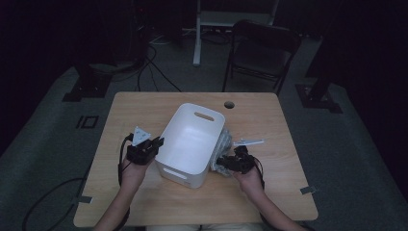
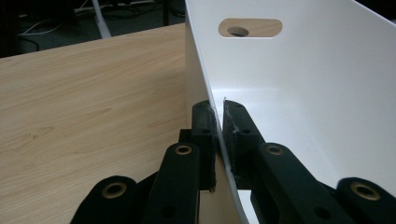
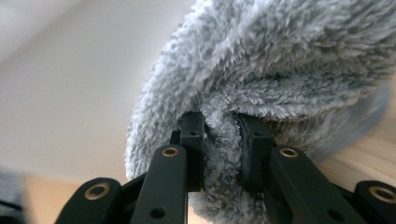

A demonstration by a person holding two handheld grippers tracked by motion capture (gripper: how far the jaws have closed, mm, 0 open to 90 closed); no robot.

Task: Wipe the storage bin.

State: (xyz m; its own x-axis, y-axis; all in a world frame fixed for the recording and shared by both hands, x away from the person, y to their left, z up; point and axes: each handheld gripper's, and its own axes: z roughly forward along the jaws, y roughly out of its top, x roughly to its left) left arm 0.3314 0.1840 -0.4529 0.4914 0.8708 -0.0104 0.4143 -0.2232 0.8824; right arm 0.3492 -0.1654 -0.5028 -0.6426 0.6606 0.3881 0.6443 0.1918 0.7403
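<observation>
A white tub [image 1: 192, 144] sits in the middle of the frame on a wooden tabletop [image 1: 269, 120]. It is turned a bit, so one corner points down toward the person. It has a long hole for a handle [image 1: 204, 116] in its far end.

The left gripper [image 1: 155, 143] is at the left side of the tub, in the lower left of the frame. In the left gripper view its fingers [image 2: 204, 122] are almost closed and pinch the thin white wall of the tub [image 2: 299, 93] between them. One finger is outside the wall and one is inside. A grey three-cornered plate [image 1: 141, 136] sits on top of this gripper. The person's left hand [image 1: 132, 169] holds it from below.

The right gripper [image 1: 225, 161] is at the right side of the tub, just below the middle of the frame. In the right gripper view its fingers [image 3: 192, 135] are squeezed on a fold of a fluffy grey cloth [image 3: 280, 60]. The cloth [image 1: 224, 144] is bunched up beside the tub's right wall and touches it. The person's right hand [image 1: 249, 177] holds this gripper.

A round hole [image 1: 229, 104] is in the tabletop at the upper middle. A dark folding chair [image 1: 262, 48] stands on the floor past the tabletop, at the top of the frame.
</observation>
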